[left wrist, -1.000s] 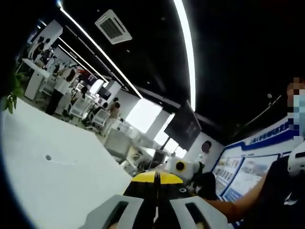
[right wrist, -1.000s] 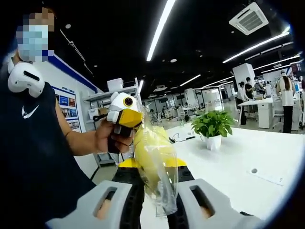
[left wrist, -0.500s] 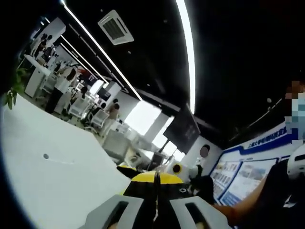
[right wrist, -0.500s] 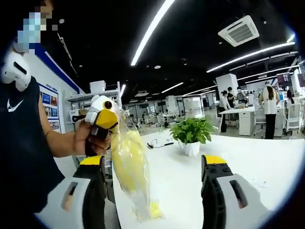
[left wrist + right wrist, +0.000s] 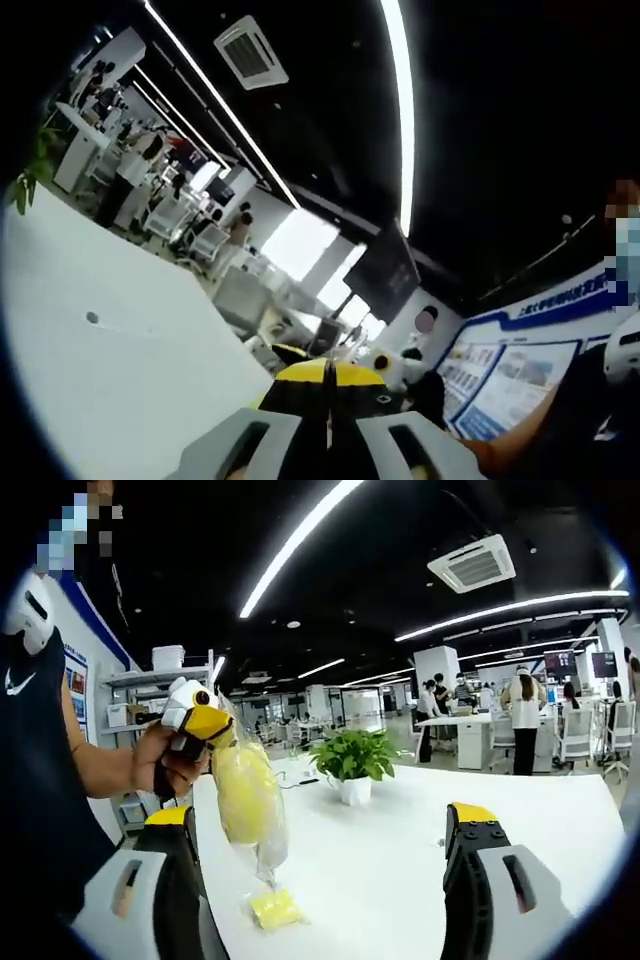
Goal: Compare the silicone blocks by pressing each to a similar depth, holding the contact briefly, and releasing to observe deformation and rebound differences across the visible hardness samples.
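Right jaws standing wide apart, left jaws pinching a clear bag of yellow silicone blocks above the white surface

In the right gripper view the right gripper (image 5: pixel 325 880) is gaping with nothing between its jaws, while the left gripper (image 5: pixel 208 725), held in a person's hand (image 5: pixel 165 765), is hanging the clear bag (image 5: pixel 248 800) by its top edge; one loose yellow block (image 5: pixel 275 909) is lying on the surface (image 5: pixel 400 860) just below the bag's lower end, and a potted plant (image 5: pixel 350 763) is standing farther back. In the left gripper view the left gripper (image 5: pixel 328 420) is showing its jaws pressed together, the bag itself too thin to make out there
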The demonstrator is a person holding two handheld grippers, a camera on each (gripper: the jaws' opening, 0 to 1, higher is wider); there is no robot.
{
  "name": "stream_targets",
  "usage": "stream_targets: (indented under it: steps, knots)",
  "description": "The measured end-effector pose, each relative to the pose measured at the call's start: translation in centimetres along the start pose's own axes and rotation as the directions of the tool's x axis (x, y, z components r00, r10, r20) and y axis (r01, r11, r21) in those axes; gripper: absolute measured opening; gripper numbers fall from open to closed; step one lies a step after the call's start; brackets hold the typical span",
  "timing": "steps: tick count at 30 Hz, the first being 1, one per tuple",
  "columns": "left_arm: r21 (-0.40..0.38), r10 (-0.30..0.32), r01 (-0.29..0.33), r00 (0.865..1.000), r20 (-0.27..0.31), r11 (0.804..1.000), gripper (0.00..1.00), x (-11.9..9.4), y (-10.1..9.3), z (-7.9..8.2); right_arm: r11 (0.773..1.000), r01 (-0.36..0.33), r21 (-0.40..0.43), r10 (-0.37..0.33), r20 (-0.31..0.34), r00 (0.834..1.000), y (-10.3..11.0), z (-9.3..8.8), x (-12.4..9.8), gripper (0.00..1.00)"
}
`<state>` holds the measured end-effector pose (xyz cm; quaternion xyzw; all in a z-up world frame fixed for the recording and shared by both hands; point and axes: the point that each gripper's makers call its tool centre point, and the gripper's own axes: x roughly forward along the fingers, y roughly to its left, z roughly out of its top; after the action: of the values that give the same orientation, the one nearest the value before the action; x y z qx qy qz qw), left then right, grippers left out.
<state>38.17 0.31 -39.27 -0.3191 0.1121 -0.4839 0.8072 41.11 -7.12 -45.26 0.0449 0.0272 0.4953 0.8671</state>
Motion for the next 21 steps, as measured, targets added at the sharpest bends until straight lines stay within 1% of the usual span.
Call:
stream_targets:
  steps: [1,3,5,6,8,11,12,13,14,15,16,18,19,20,21]
  knots:
    - [-0.006,0.002,-0.002,1.0,0.001,1.0,0.0,0.1,0.2,-0.1,1.0,0.015,0.003,-0.015,0.0,1.0,-0.2,-0.2,-0.5,0.97]
    - [-0.051,0.007,-0.006,1.0,0.009,0.999,0.0,0.3,0.7,-0.5,0.999,0.037,0.011,-0.037,-0.005,0.999,-0.6,-0.7,-1.3,0.97]
    - [-0.063,0.013,-0.012,1.0,0.011,0.998,0.0,0.4,1.3,-1.0,0.998,0.062,0.031,-0.062,-0.013,0.998,-1.1,-1.5,-2.2,0.97]
    - [-0.086,0.018,-0.017,1.0,0.013,0.996,0.0,0.5,1.6,-1.3,0.996,0.08,0.05,-0.079,-0.02,0.997,-1.4,-2.0,-2.8,0.97]
    - [-0.1,0.02,-0.018,1.0,0.017,0.995,0.0,0.5,1.9,-1.7,0.992,0.11,0.055,-0.108,-0.03,0.994,-1.7,-2.8,-3.8,0.97]
    - [-0.129,0.032,-0.031,0.999,0.009,0.991,0.0,0.6,2.8,-2.8,0.988,0.147,0.054,-0.145,-0.047,0.988,-2.1,-3.8,-5.1,0.97]
    - [-0.137,0.037,-0.036,0.999,0.003,0.99,0.0,0.7,3.2,-3.2,0.983,0.181,0.031,-0.178,-0.067,0.982,-2.5,-4.4,-5.6,0.97]
    - [-0.142,0.042,-0.042,0.999,-0.002,0.989,0.0,0.7,3.3,-3.6,0.973,0.229,-0.031,-0.231,-0.093,0.968,-3.2,-5.2,-6.5,0.97]
    - [-0.146,0.046,-0.047,0.999,-0.006,0.988,0.0,0.8,3.6,-3.8,0.97,0.242,-0.036,-0.244,-0.097,0.965,-3.3,-5.7,-7.0,0.97]
    - [-0.152,0.048,-0.05,0.999,-0.012,0.987,0.0,0.8,3.8,-4.2,0.971,0.239,-0.001,-0.239,-0.087,0.967,-3.0,-6.2,-7.5,0.97]
    - [-0.155,0.051,-0.053,0.999,-0.015,0.986,0.0,0.8,3.9,-4.4,0.968,0.25,0.019,-0.248,-0.086,0.965,-3.1,-6.6,-7.9,0.97]
    - [-0.161,0.059,-0.062,0.998,-0.026,0.985,0.0,0.9,4.4,-5.1,0.962,0.273,0.003,-0.272,-0.088,0.958,-3.1,-7.7,-8.9,0.97]
    - [-0.166,0.061,-0.066,0.998,-0.03,0.984,0.0,0.9,4.7,-5.4,0.955,0.296,-0.003,-0.295,-0.093,0.951,-3.2,-8.5,-9.6,0.97]
    - [-0.173,0.065,-0.069,0.997,-0.033,0.982,0.0,0.9,5.0,-5.8,0.952,0.306,0.004,-0.304,-0.099,0.948,-3.2,-9.0,-9.9,0.97]
    - [-0.193,0.068,-0.072,0.997,-0.03,0.979,0.0,0.9,5.2,-6.1,0.948,0.316,0.032,-0.311,-0.113,0.944,-3.2,-9.9,-10.4,0.97]
